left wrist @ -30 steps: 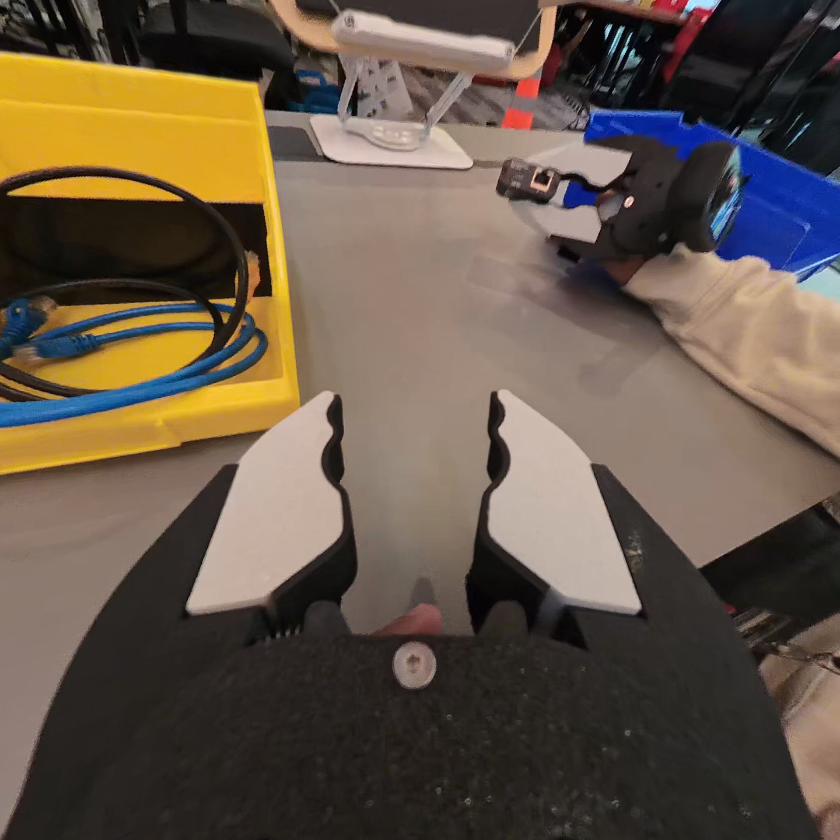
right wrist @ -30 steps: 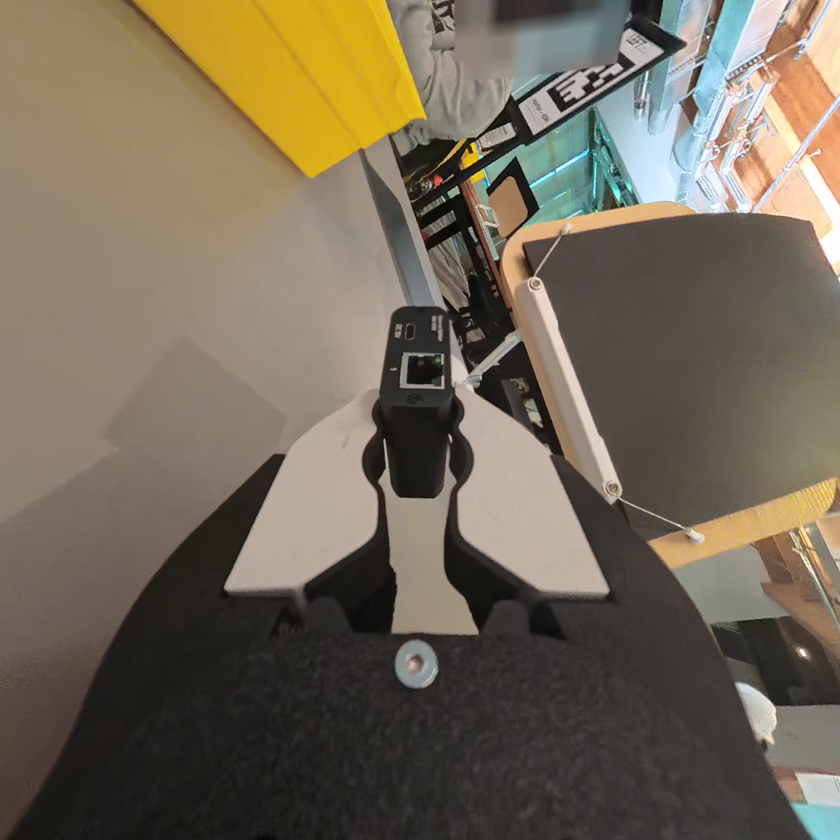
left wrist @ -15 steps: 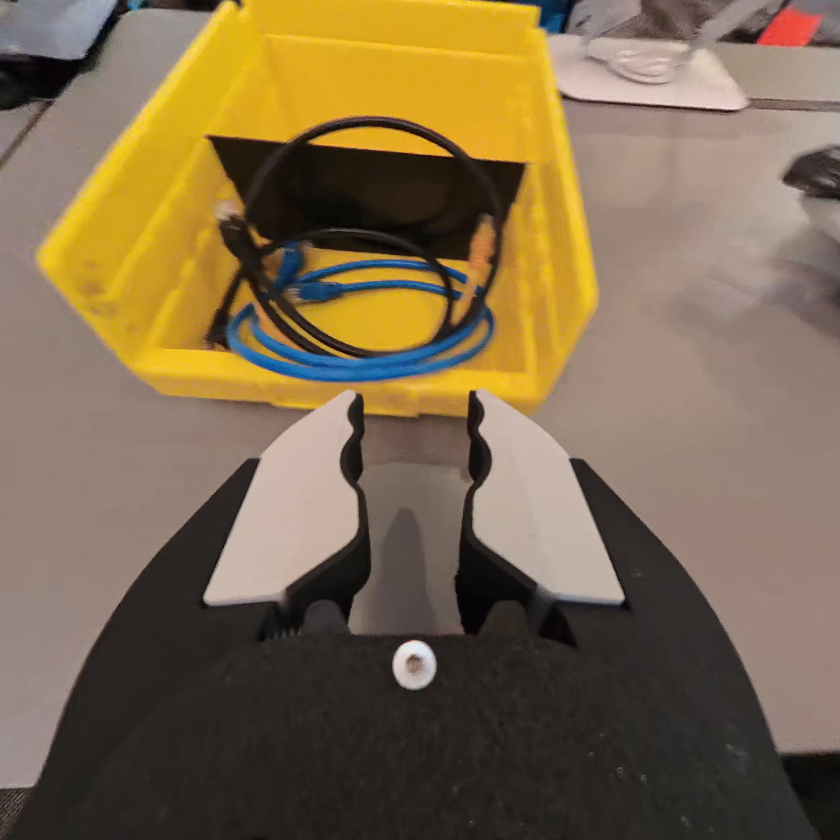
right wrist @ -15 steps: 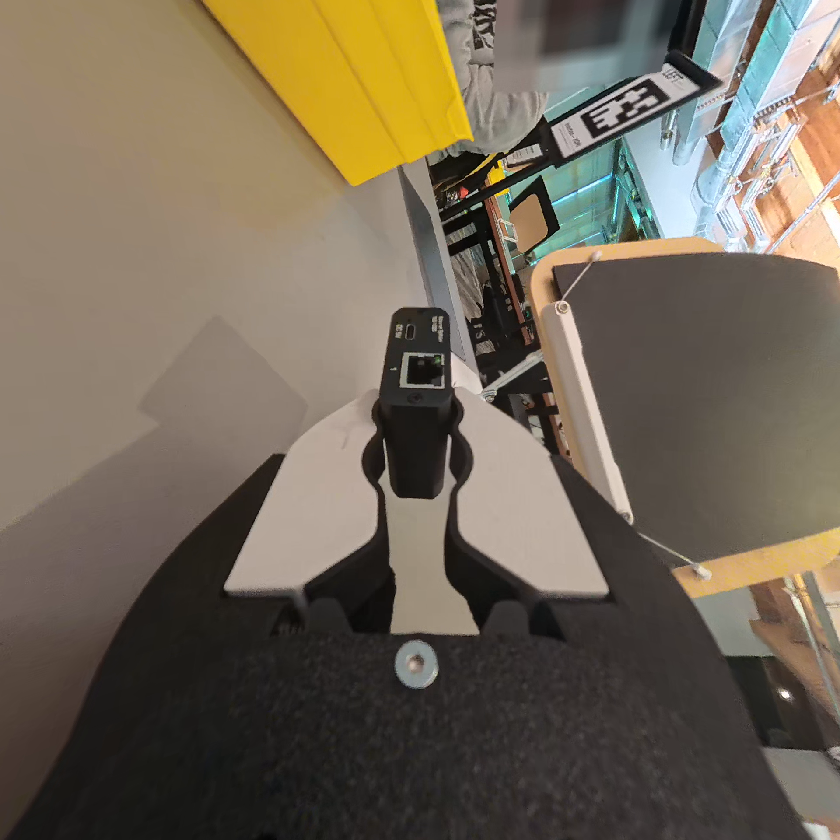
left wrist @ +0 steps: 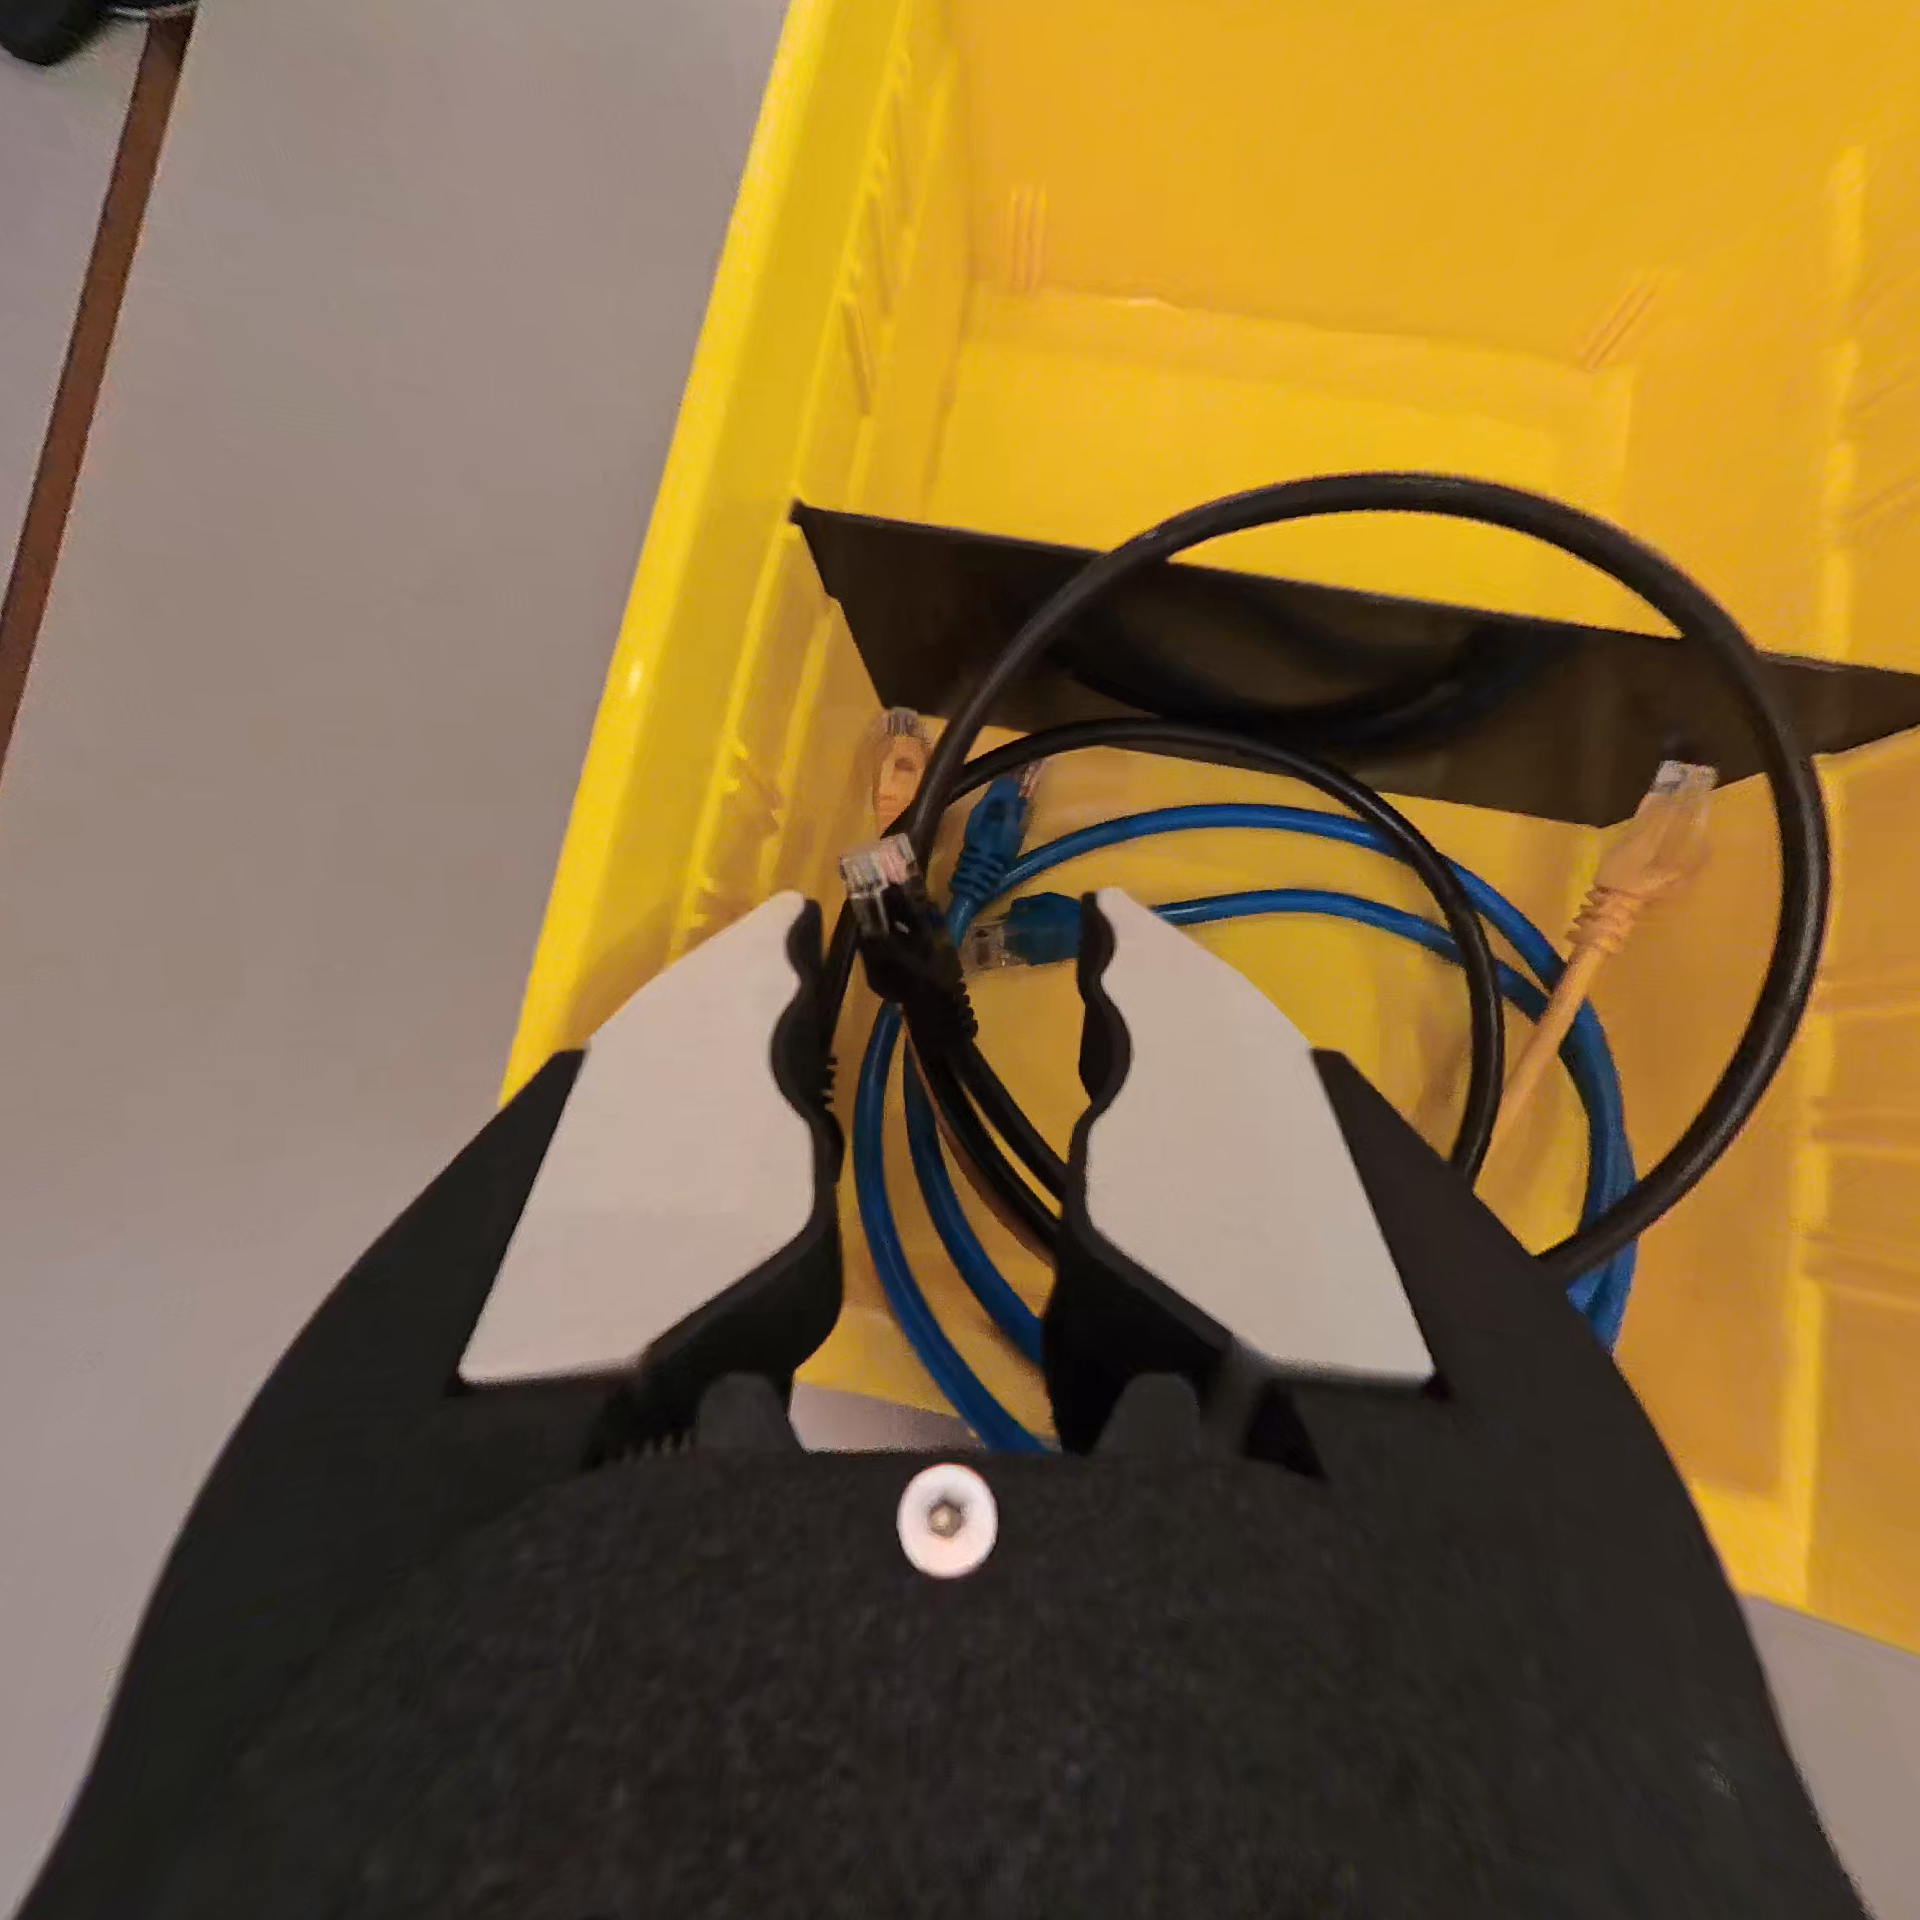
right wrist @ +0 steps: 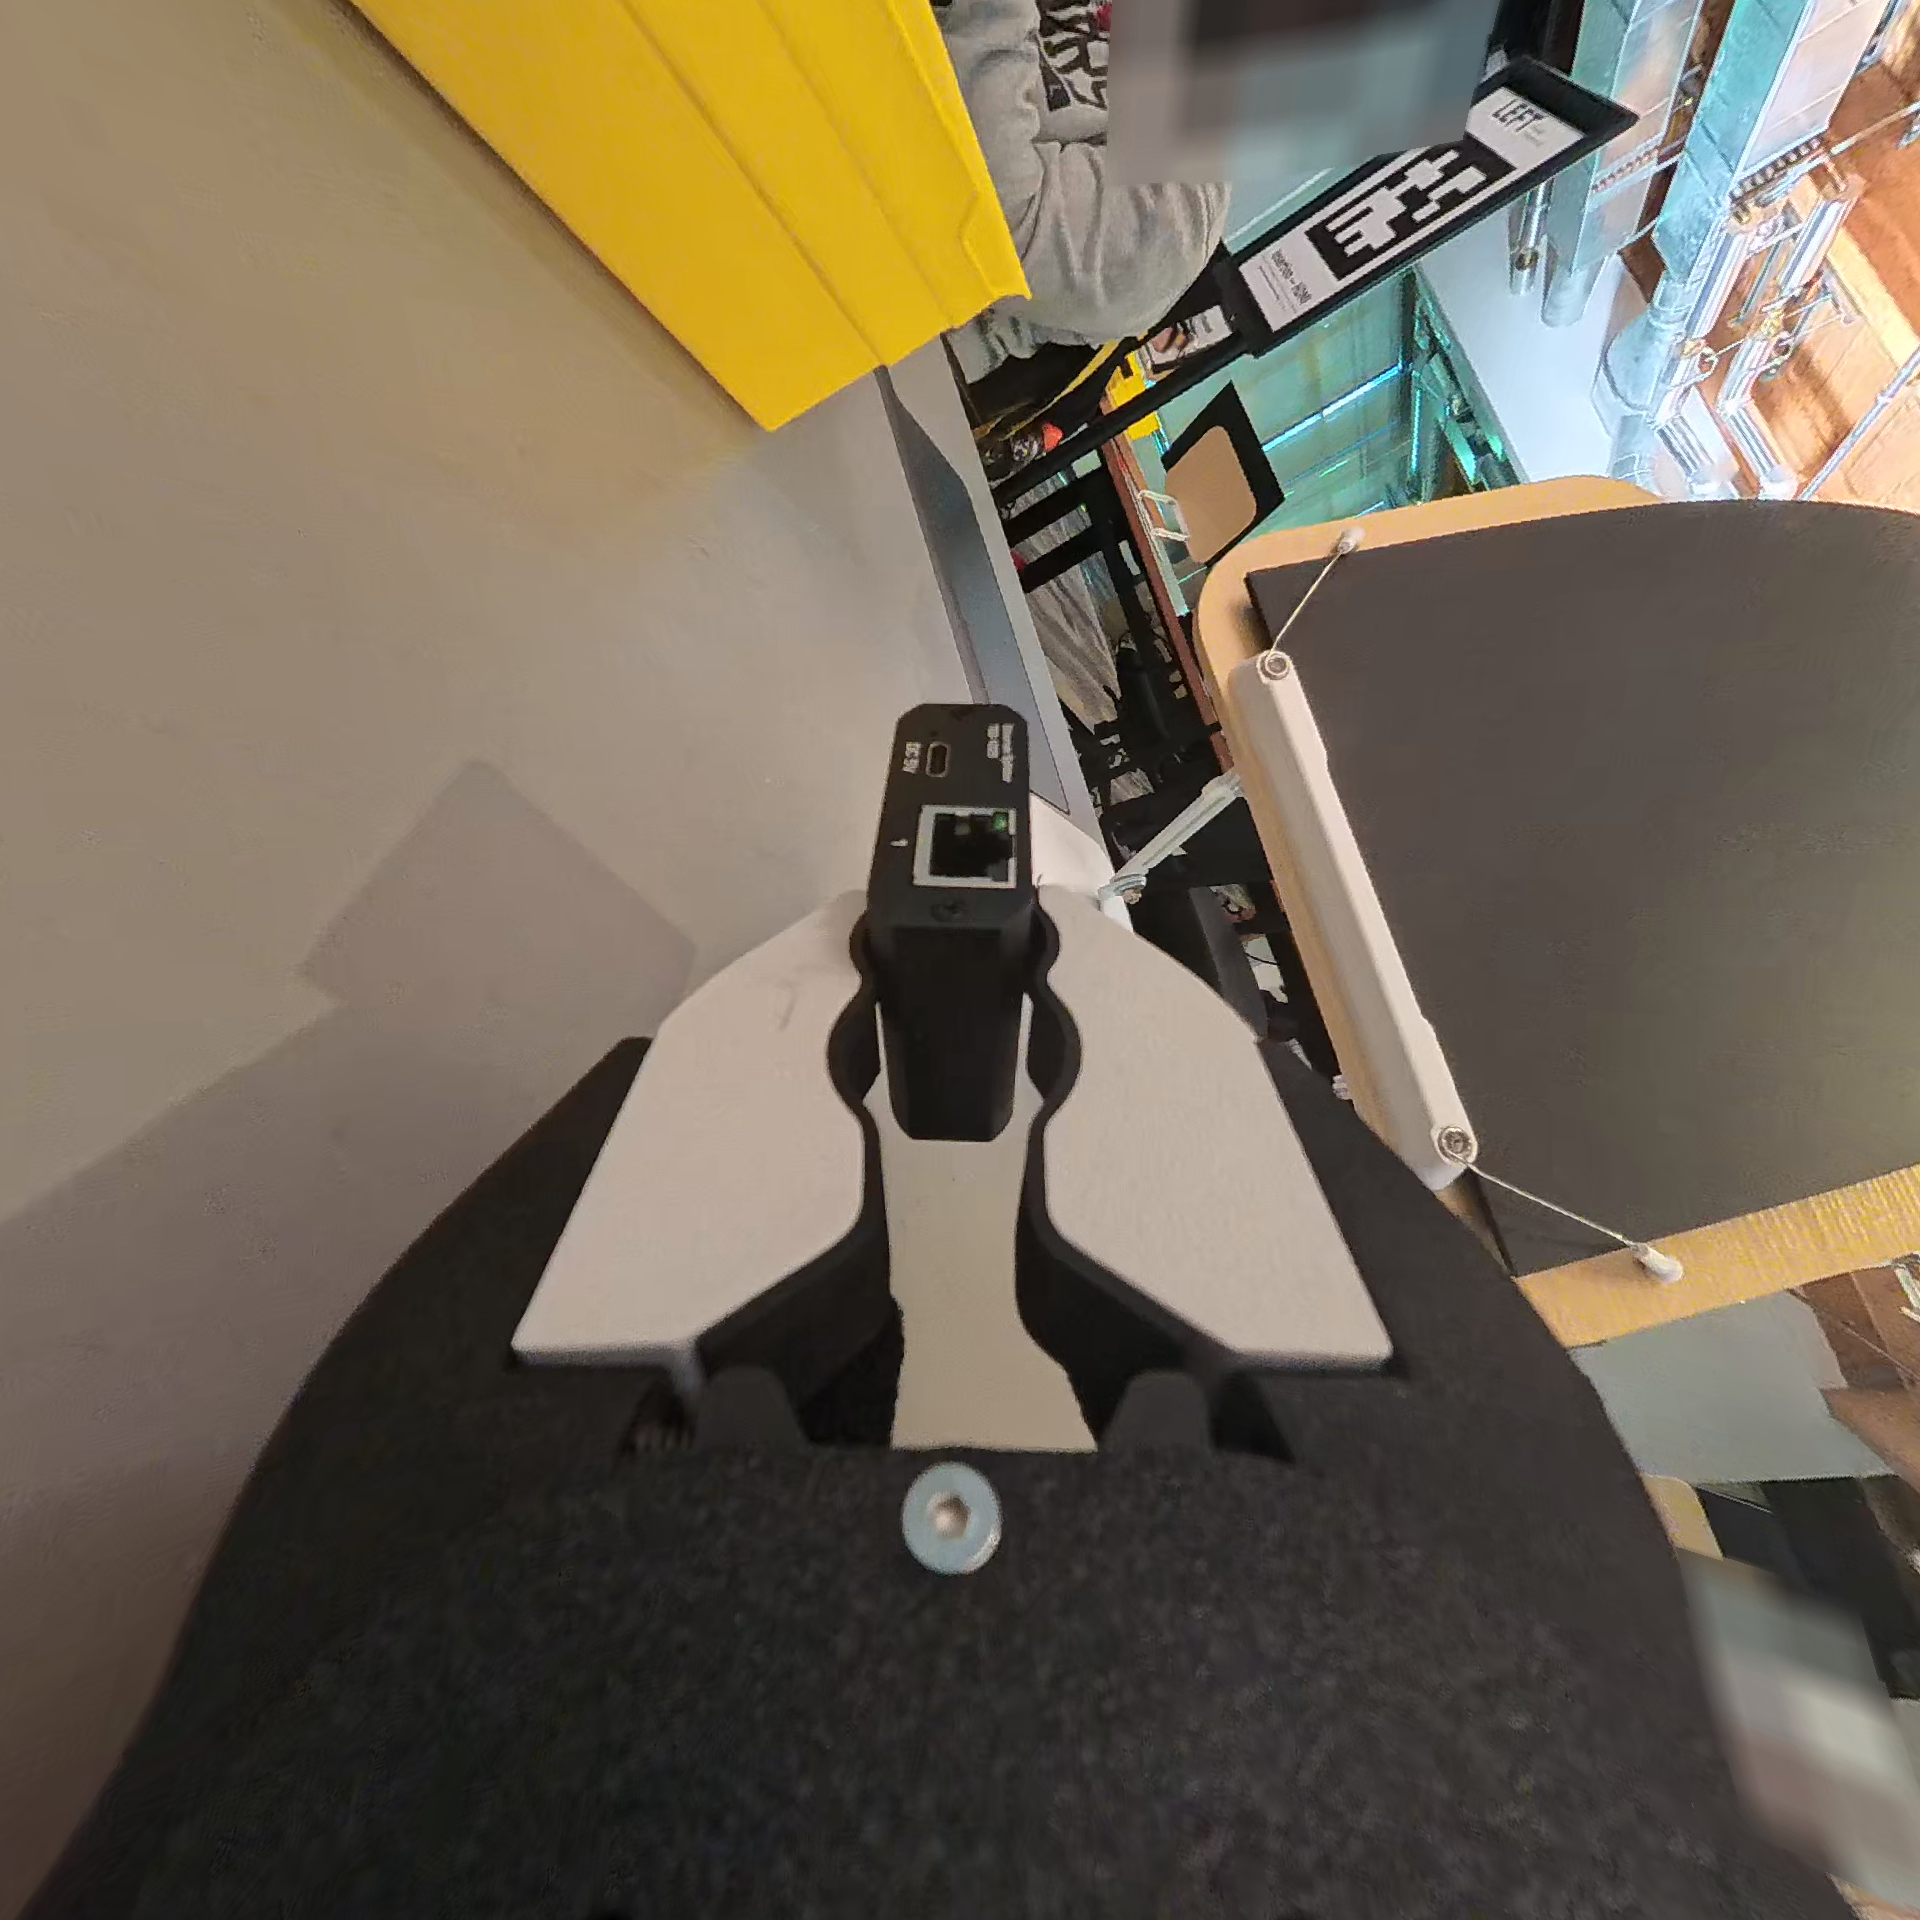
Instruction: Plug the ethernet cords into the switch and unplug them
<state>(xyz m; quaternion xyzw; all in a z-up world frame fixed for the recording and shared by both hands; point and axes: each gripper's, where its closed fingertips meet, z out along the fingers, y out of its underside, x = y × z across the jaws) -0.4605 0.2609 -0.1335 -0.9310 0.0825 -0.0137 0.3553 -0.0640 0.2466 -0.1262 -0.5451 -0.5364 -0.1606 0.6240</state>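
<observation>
My left gripper [left wrist: 940,909] is open over the front of a yellow bin [left wrist: 1299,312]. The black ethernet cord's plug [left wrist: 899,914] lies between its fingertips, untouched as far as I can tell. The black cord [left wrist: 1808,935] loops over a coiled blue cord [left wrist: 1278,826], whose two blue plugs lie just right of the black one. A yellow cord [left wrist: 1621,883] lies at the right. My right gripper [right wrist: 951,920] is shut on the small black switch [right wrist: 956,831], held above the table with its empty port facing the camera.
A black divider [left wrist: 1351,665] crosses the bin behind the cords. The grey table [left wrist: 364,623] lies left of the bin. In the right wrist view the bin's outer wall [right wrist: 727,187] is at the top, with a chair [right wrist: 1610,831] and a person's grey top beyond. One gripper's finger ends stand about 40 centimeters off the other's.
My left gripper has swung from the table to the bin and moved in over the cords, so the black plug now lies between its fingertips. The right gripper holds the switch nearly still.
</observation>
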